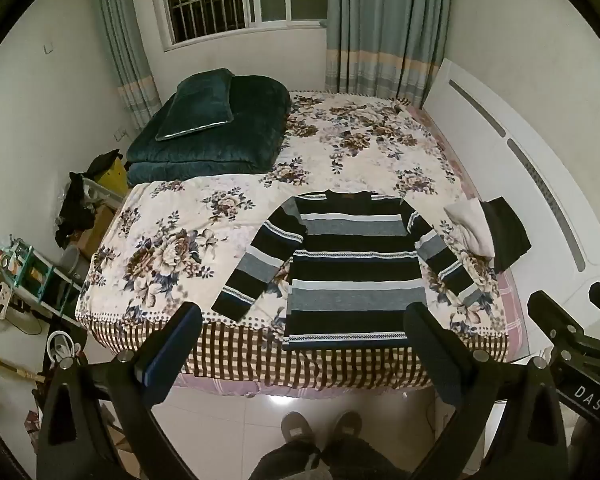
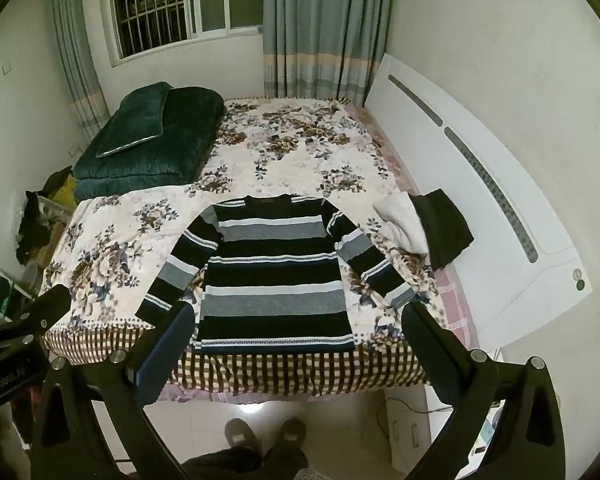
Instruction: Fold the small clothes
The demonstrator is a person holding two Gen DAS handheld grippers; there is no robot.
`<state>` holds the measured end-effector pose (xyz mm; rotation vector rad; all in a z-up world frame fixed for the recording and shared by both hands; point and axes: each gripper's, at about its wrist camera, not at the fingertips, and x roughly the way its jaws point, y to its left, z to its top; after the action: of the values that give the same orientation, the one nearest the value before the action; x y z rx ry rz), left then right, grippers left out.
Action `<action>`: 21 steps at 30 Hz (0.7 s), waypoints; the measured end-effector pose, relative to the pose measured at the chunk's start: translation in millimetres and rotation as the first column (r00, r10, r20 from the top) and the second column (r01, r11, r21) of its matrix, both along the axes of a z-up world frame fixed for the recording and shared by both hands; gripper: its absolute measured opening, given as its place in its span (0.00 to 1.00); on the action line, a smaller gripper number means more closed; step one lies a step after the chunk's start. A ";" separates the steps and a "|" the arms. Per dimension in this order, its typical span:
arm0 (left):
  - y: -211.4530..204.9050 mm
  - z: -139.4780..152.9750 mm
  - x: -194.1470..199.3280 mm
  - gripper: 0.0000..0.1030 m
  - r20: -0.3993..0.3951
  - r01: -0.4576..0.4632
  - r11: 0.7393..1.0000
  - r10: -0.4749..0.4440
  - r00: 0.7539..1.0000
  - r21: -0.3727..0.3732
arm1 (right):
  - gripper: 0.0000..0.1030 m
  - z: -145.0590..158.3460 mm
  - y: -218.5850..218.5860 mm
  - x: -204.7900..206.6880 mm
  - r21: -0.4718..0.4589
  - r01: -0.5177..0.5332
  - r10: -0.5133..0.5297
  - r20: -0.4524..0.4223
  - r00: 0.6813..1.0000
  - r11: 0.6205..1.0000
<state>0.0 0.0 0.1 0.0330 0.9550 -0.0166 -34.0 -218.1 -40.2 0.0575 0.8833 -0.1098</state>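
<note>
Ahead of the spread jaws, the sweater is banded in black, grey and white stripes, with thin patterned white lines. The bedspread under it is cream with brown and blue flowers, its near edge checked brown and cream. Beyond the jaws to the left, the quilt is dark teal. Right of the sweater lie a white cloth and a black cloth.

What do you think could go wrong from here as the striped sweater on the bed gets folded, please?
1. The hem of the black, grey and white striped knit sweater lies at the bed's edge, so a tug could slide it towards the floor.
2. Its right sleeve ends beside the folded white cloth and folded black garment, which a swung sleeve might disturb.
3. Both the left hand-held gripper and right hand-held gripper are open above the floor, so a low approach may snag the floral bedspread.
</note>
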 end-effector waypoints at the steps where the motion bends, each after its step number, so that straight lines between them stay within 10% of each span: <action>1: -0.1 0.0 -0.1 1.00 0.002 0.001 1.000 -0.001 1.000 -0.001 | 1.00 0.1 0.4 0.0 -0.001 0.001 -0.001 -0.002 1.000 1.000; 21: -2.1 2.8 7.5 1.00 0.011 0.004 1.000 -0.004 1.000 -0.017 | 1.00 5.1 4.0 1.7 -0.010 0.001 -0.001 0.010 1.000 1.000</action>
<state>7.5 -2.0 2.9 0.0195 0.9438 -0.0280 -32.4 -214.1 -35.0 0.0489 0.8726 -0.1147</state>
